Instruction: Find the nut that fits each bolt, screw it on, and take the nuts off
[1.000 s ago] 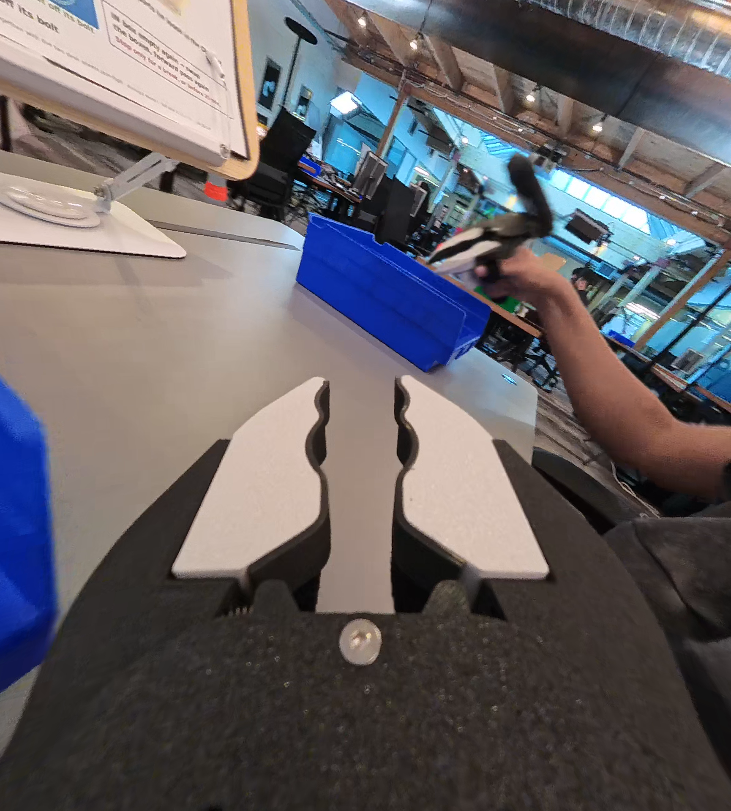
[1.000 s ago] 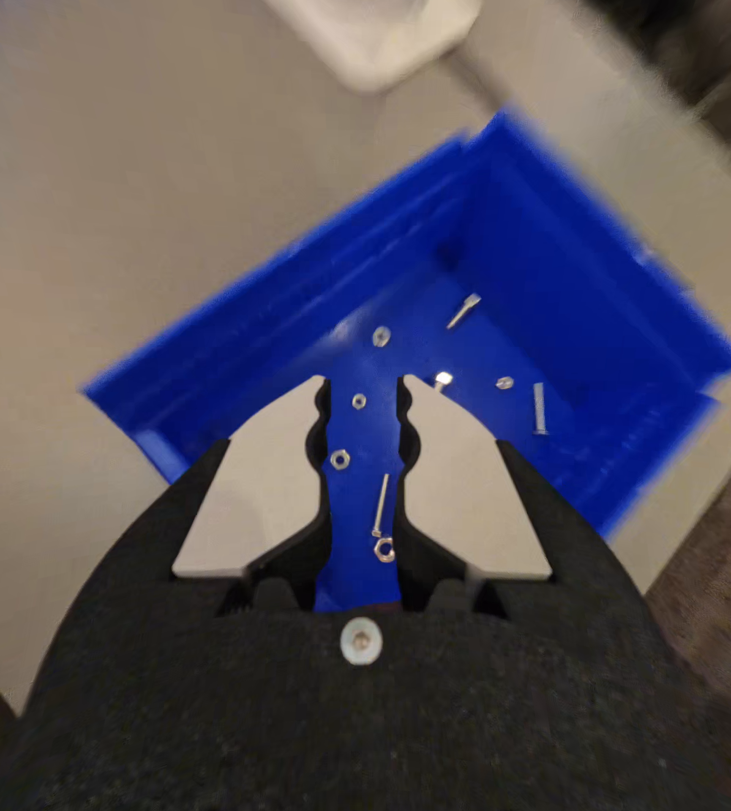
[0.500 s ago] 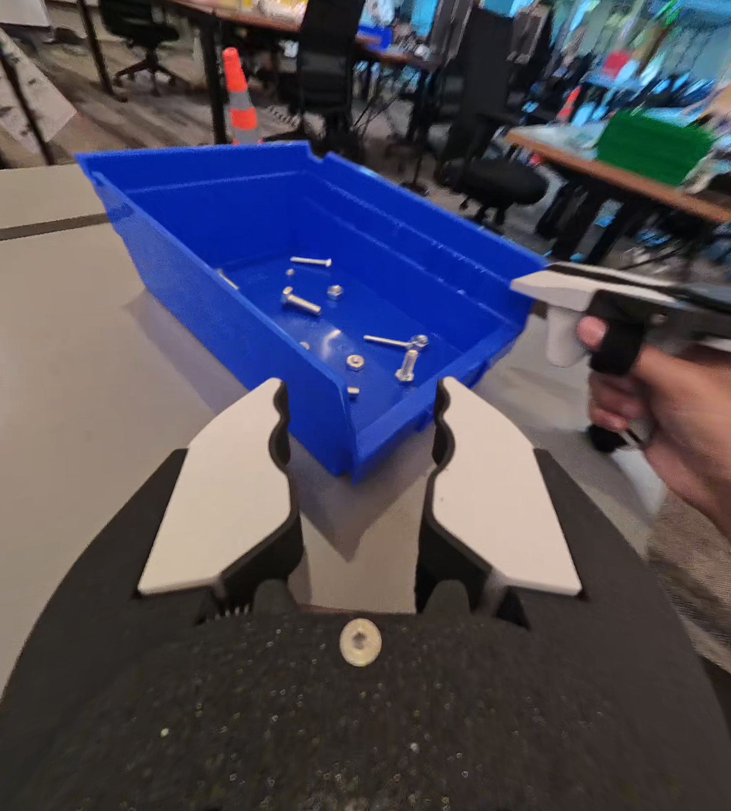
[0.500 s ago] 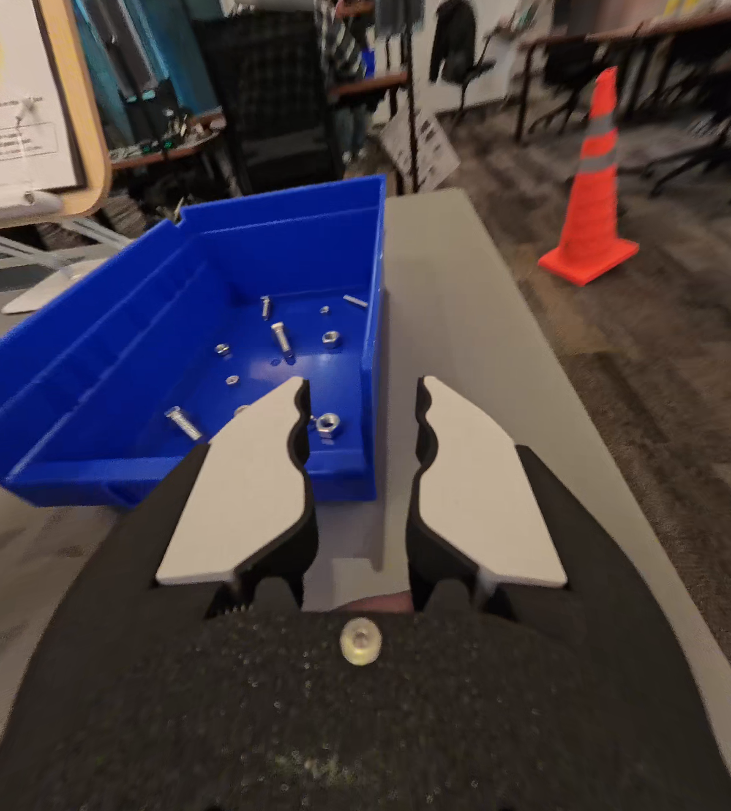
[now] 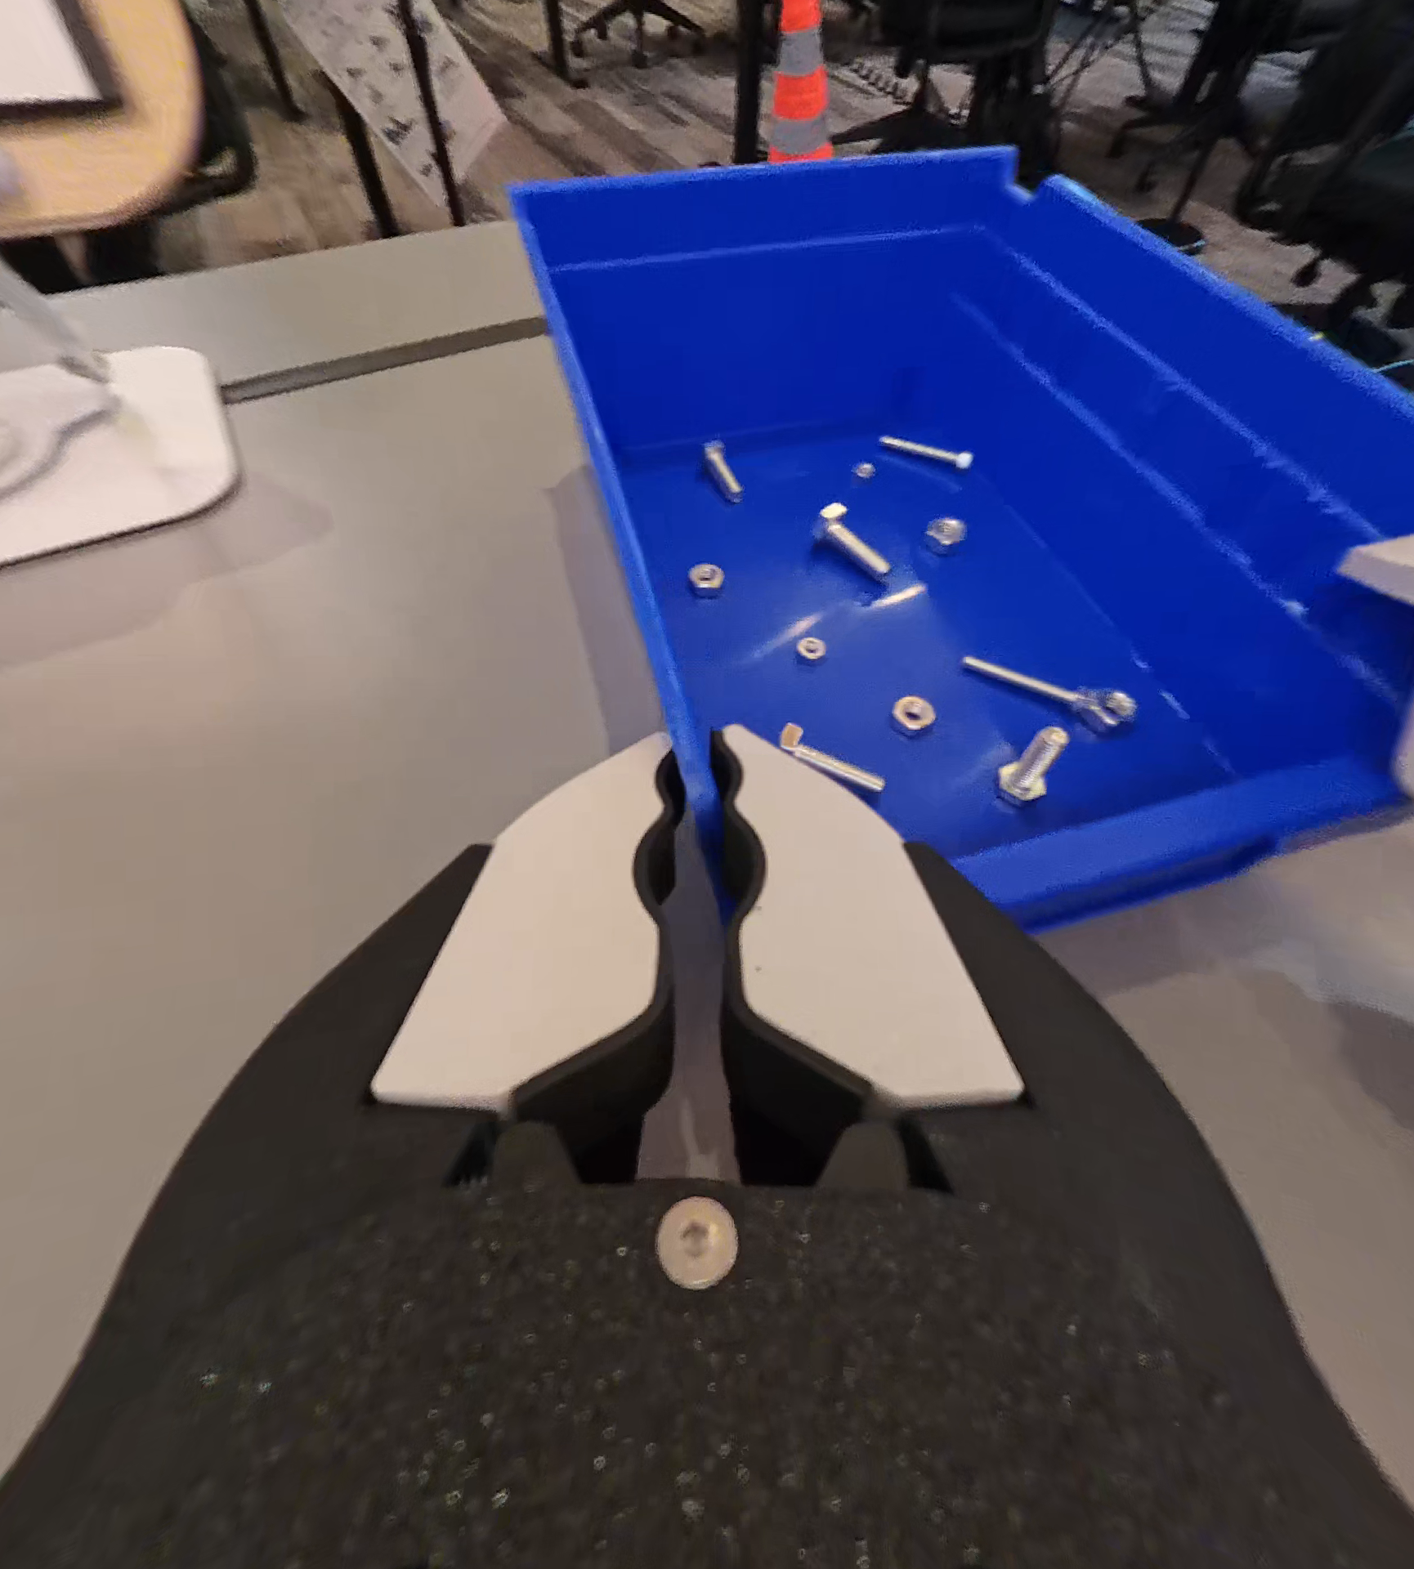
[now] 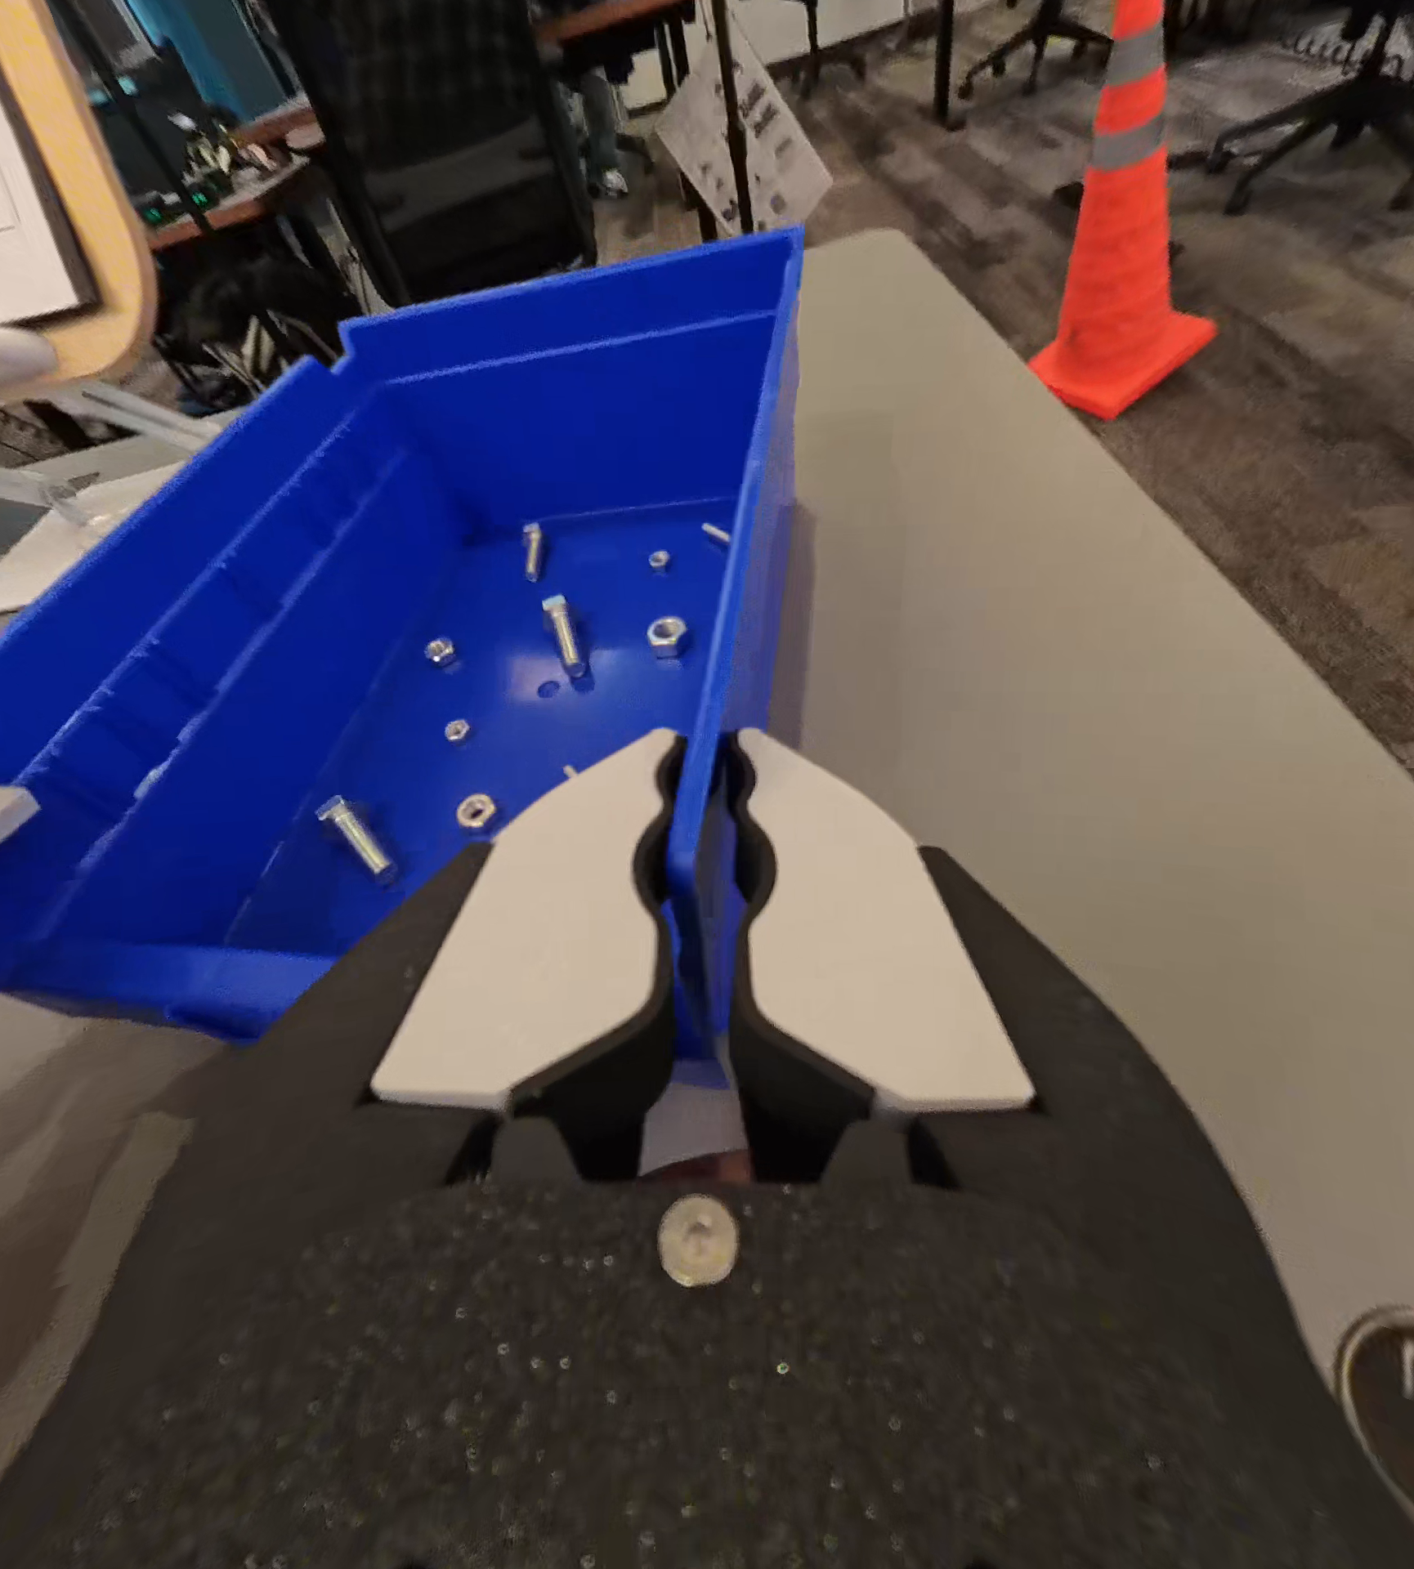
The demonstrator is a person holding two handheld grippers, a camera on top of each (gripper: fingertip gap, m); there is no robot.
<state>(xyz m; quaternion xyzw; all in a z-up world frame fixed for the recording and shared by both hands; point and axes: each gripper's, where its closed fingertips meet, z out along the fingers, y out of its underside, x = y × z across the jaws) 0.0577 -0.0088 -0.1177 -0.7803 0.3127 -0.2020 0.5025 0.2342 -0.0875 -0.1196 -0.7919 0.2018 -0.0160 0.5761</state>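
Grey table (image 5: 245, 849) carries the blue bin (image 5: 771, 280), set toward its far right part; all the hardware lies loose on the bin floor; nothing is paired yet, so the task looks barely started.

Step in hand, as I judge it: both tools have the bin by its side walls near the front corners, prob. to drag or square it up before picking; do it well by moving both sides evenly & keeping the floor level, else the small nuts slide & bunch up; hold low on the wall so the thin plastic doesn't flex or slip out.

Left gripper (image 5: 697, 747): nearly together, clamped on the bin's left wall, one finger inside, one outside. Right gripper (image 6: 704, 756): same, pinched on the right wall; its tip also shows at the right edge of the left view.

Inside: thick bolt (image 5: 852, 539) mid-floor; long thin bolt (image 5: 1043, 692) on the right with what looks like a nut at its end; short fat bolt (image 5: 1026, 768) near front; loose nuts, e.g. nut (image 5: 912, 715) near front & another nut (image 5: 705, 578) by the left wall.
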